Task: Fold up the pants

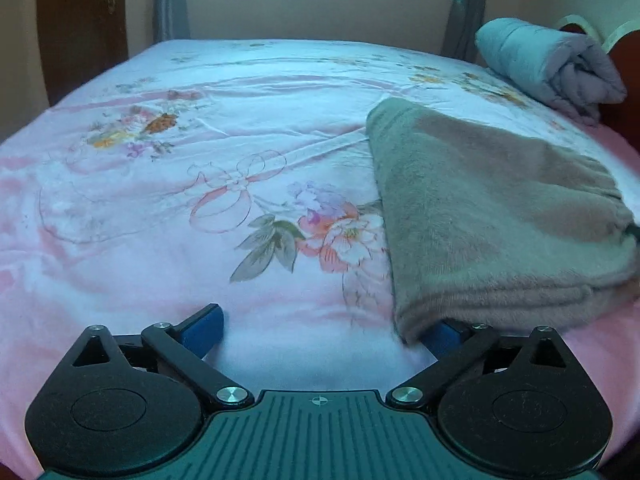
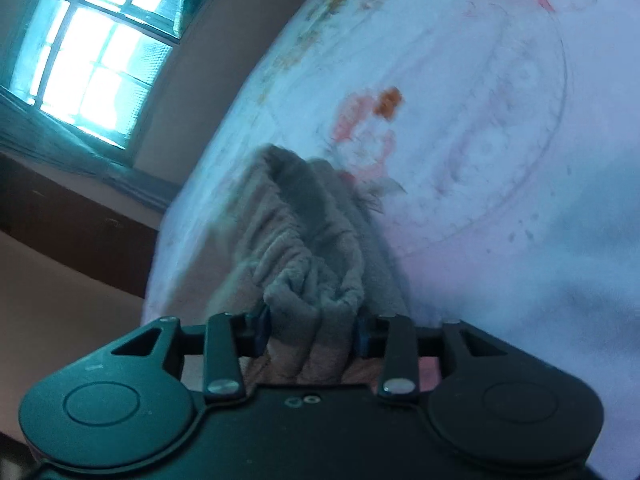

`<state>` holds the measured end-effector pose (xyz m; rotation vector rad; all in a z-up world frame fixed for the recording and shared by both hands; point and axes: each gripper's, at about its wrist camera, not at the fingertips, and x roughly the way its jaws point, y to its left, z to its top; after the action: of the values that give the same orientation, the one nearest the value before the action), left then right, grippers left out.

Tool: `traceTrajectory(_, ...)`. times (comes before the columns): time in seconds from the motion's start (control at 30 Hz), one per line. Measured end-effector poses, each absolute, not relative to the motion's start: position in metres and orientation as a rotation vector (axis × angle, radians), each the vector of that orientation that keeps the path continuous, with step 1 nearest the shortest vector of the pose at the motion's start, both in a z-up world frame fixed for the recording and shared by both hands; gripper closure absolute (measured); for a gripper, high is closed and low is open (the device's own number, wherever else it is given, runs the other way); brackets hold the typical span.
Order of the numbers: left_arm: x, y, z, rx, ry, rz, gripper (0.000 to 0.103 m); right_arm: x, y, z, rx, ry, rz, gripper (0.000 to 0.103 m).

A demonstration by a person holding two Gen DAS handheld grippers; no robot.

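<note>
Grey fleecy pants (image 1: 492, 216) lie folded on pink floral bedsheet (image 1: 200, 184), right of centre. We judge final fold settling: keep edges aligned, release low, smooth flat. Left gripper (image 1: 320, 334) gapes wide, empty, one fingertip tucked under hem. Right gripper (image 2: 312, 330) partly spread, bunched elastic waistband (image 2: 304, 264) between pads, pressing.

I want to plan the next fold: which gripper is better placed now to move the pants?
Right. The right gripper has bunched pants between its fingers; the left gripper is wide open over the bedsheet.
</note>
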<state>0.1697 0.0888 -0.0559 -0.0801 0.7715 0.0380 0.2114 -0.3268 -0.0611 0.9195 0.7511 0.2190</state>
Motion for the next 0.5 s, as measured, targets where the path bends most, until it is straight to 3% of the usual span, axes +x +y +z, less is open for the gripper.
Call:
traceTrajectory(0.1,0.149,0.112,-0.050,-0.144,0.736,0.031,0.001,0.197,-0.346,-0.039,0.899,0.674,0.249,0.035)
traceTrajectory(0.27,0.162,0.149,-0.037,-0.454,0.628,-0.118,0.001,0.203,-0.386,-0.031,0.949,0.648,0.305,0.032)
traceTrajectory(0.5,0.242,0.134,-0.054,-0.659,0.710,-0.322,0.002,0.231,-0.383,-0.047,0.907,0.759,0.377,0.031)
